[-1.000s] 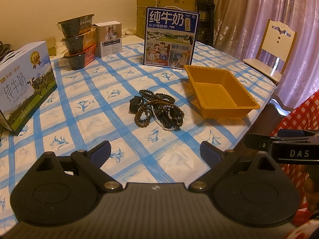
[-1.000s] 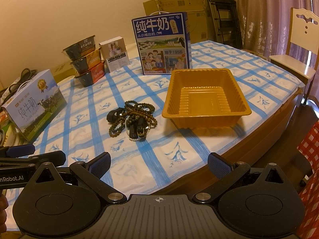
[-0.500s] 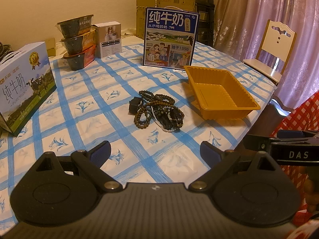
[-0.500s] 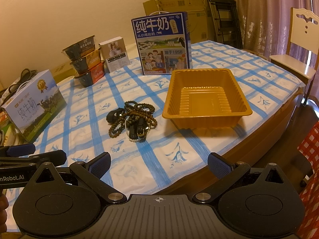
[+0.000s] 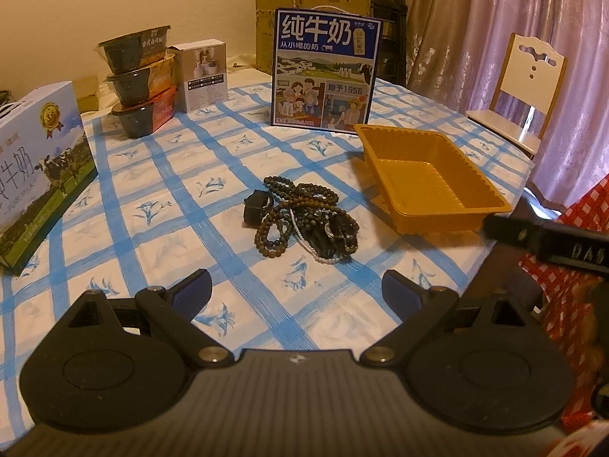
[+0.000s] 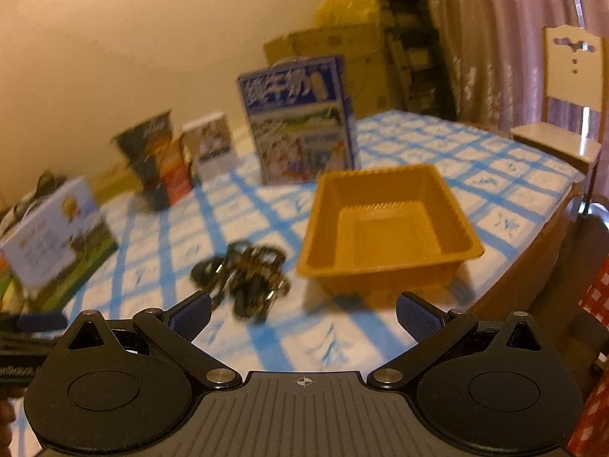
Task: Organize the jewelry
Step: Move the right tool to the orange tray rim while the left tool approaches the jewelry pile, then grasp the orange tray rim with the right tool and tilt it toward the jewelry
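A tangled pile of dark bead bracelets and necklaces [image 5: 304, 221] lies on the blue-checked tablecloth, left of an empty orange plastic tray [image 5: 426, 179]. My left gripper [image 5: 296, 291] is open and empty, above the cloth in front of the pile. In the right wrist view, which is blurred, the pile [image 6: 247, 270] and the tray [image 6: 384, 228] show closer. My right gripper [image 6: 303, 310] is open and empty, low over the table's front, between the pile and the tray. Its finger shows at the right edge of the left wrist view [image 5: 548, 242].
A blue milk carton box [image 5: 325, 70] stands behind the tray. Another milk box [image 5: 34, 167] lies at the left. Stacked food bowls [image 5: 139, 80] and a small white box [image 5: 203, 72] stand at the back left. A white chair [image 5: 529, 87] is beyond the table's right edge.
My right gripper has moved forward and down toward the table; its view is now blurred and the pile and tray look nearer. My left gripper has barely moved.
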`<state>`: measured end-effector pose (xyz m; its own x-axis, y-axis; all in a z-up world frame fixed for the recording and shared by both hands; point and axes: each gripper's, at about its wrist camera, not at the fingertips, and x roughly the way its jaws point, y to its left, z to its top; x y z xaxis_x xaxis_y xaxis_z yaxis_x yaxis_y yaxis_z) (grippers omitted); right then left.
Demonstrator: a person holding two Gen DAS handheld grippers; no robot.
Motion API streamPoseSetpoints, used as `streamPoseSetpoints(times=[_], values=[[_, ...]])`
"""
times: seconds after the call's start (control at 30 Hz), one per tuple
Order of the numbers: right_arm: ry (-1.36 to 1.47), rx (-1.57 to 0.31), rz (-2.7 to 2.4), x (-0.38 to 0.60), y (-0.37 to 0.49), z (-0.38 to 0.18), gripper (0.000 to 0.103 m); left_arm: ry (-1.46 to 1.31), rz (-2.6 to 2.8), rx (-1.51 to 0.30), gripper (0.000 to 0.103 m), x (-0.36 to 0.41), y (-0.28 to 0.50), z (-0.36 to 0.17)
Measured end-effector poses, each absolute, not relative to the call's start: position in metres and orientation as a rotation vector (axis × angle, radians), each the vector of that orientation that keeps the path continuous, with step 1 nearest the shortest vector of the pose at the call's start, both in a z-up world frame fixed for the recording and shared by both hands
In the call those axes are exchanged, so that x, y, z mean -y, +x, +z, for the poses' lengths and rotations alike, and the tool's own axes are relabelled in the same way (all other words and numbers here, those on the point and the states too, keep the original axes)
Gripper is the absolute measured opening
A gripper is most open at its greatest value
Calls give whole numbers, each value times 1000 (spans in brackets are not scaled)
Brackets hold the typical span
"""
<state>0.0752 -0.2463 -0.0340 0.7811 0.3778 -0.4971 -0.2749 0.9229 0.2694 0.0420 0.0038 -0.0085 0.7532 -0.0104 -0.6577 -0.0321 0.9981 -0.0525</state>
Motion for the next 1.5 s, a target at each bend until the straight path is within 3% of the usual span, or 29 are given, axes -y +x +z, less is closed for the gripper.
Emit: streamPoseSetpoints(times=[0.27, 0.4, 0.87, 1.03, 1.27, 1.37, 1.43, 1.5], values=[[179, -534, 204, 273, 110, -65, 103, -61, 12, -734, 95, -14, 70, -46], [231, -506, 126, 293, 130, -85, 90, -66, 13, -749, 95, -19, 88, -62], [323, -381, -41, 330, 196, -137, 73, -34, -1, -749, 95, -19, 152, -92], [361, -381, -33, 335, 218, -151, 56, -29, -19, -754, 94, -13, 163, -99], [346, -373, -3, 327, 233, -157, 44, -27, -41, -751, 92, -3, 170, -104], [334, -365, -3, 325, 235, -159, 31, -19, -50, -750, 91, 1, 170, -105], [332, -361, -9, 326, 235, -160, 16, -13, -55, -748, 91, 3, 170, -105], [348, -347, 4, 330, 233, -159, 11, -6, -61, -744, 91, 6, 170, -105]])
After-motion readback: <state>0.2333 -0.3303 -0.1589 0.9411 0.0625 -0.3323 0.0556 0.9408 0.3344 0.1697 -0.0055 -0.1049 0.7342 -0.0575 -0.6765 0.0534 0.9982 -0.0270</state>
